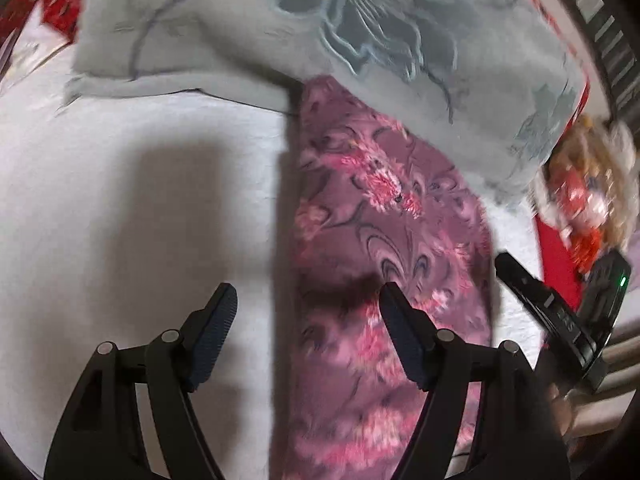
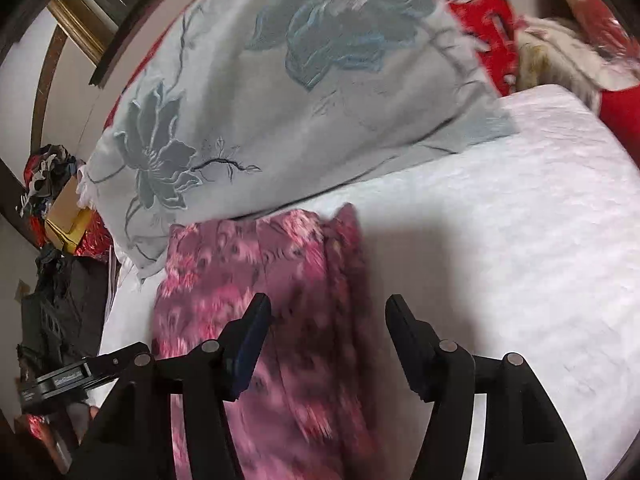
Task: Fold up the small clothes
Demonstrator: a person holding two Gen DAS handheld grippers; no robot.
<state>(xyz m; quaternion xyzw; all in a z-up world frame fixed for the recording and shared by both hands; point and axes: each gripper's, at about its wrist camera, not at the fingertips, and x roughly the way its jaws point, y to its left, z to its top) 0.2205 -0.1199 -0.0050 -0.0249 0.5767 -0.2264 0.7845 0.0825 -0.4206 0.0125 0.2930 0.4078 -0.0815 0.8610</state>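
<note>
A pink and purple floral garment [image 1: 380,220] lies as a long folded strip on the white bed sheet [image 1: 120,200]. My left gripper [image 1: 308,302] hangs open above the strip's left edge, one finger over the sheet and one over the cloth, with nothing between the pads. In the right wrist view the same garment [image 2: 248,264] runs up toward the pillow. There my right gripper [image 2: 329,306] stands open over the strip's right edge and grips nothing. The black housing [image 1: 560,312] of the right tool shows at the right of the left wrist view.
A grey-blue pillow [image 2: 300,100] with embroidered flowers lies just beyond the garment's far end. Red bedding [image 2: 480,8] and a plush toy [image 1: 592,184] sit past it. A cardboard box [image 2: 64,208] and dark clutter stand beside the bed's left edge. Bare sheet [image 2: 500,220] spreads right.
</note>
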